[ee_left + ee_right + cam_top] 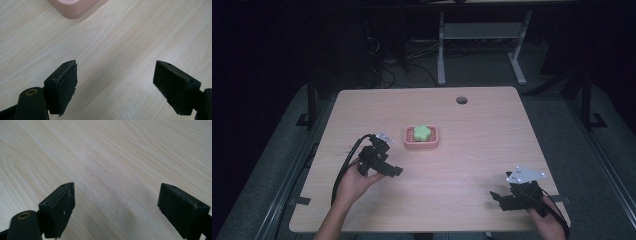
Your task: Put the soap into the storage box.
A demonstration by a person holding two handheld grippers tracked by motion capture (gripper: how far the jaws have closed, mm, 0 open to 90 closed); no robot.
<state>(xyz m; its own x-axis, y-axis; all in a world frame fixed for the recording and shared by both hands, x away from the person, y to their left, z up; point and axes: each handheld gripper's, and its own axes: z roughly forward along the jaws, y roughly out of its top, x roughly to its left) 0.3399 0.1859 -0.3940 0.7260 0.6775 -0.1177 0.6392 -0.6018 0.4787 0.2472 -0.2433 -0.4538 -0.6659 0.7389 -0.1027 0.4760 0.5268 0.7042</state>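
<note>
A pink slatted dish sits near the middle of the wooden table, and a green flower-shaped piece lies in it. A corner of that pink dish shows at the top of the left gripper view. My left gripper is held just left of and nearer than the dish, jaws wide apart over bare wood, nothing between them. My right gripper hovers near the table's front right corner, its jaws also spread over bare wood.
A round cable hole is in the table's far right part. Beyond the far edge stand white desk legs and cables on a dark floor. Black brackets flank the table's sides.
</note>
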